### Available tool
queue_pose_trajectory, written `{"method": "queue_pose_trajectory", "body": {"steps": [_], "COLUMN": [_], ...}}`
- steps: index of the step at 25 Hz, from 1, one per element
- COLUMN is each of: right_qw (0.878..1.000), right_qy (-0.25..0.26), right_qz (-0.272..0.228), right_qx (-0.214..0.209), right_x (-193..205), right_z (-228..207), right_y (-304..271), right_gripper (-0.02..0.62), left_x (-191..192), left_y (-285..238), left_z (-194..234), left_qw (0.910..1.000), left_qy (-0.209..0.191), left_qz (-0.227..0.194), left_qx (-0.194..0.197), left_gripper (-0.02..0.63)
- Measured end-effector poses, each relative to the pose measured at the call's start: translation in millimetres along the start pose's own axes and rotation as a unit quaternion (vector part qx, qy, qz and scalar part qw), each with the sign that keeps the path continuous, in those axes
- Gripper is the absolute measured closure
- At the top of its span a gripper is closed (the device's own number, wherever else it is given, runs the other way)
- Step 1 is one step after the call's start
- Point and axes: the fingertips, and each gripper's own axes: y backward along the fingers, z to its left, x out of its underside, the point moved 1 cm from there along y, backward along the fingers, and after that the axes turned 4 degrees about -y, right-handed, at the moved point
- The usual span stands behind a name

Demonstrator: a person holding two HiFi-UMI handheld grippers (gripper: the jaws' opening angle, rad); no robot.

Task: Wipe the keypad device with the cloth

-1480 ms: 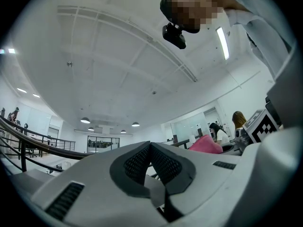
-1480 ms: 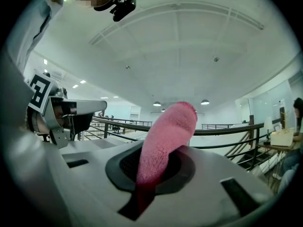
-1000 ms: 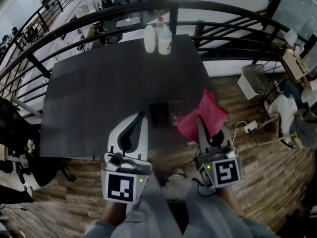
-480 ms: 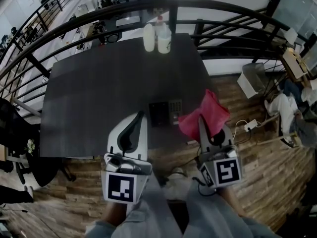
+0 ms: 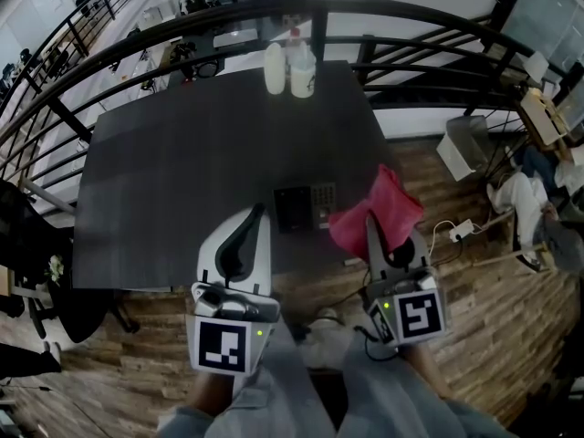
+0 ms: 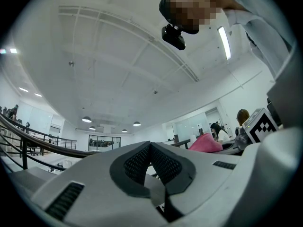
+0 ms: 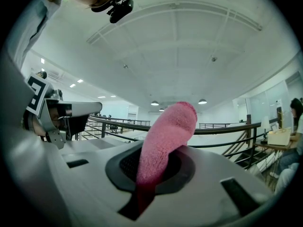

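The keypad device lies near the front edge of the table, long axis 9 to 3 o'clock, at about 10 o'clock from the right gripper, which pinches the pink cloth just beside it, while the left gripper, jaws together and empty, waits at its 8 o'clock.

A dark square table stands on a wood floor. 2 bottles stand upright, side by side, at the middle of its far edge. The keypad lies flat near the near edge, right of centre.
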Motion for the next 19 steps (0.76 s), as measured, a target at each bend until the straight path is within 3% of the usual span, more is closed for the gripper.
{"method": "queue_pose_trajectory", "body": {"steps": [19], "right_qw": [1.000], "right_qy": [0.002], "right_qz": [0.003], "right_qx": [-0.003], "right_x": [-1.7], "right_z": [4.9], "right_y": [2.2], "right_gripper": [0.568], "left_x": [-1.5], "left_y": [3.3], "left_z": [-2.1], "left_qw": [1.0000], "left_qy": [0.000], "left_qz": [0.002], "left_qx": [0.006], "left_gripper": [0.598]}}
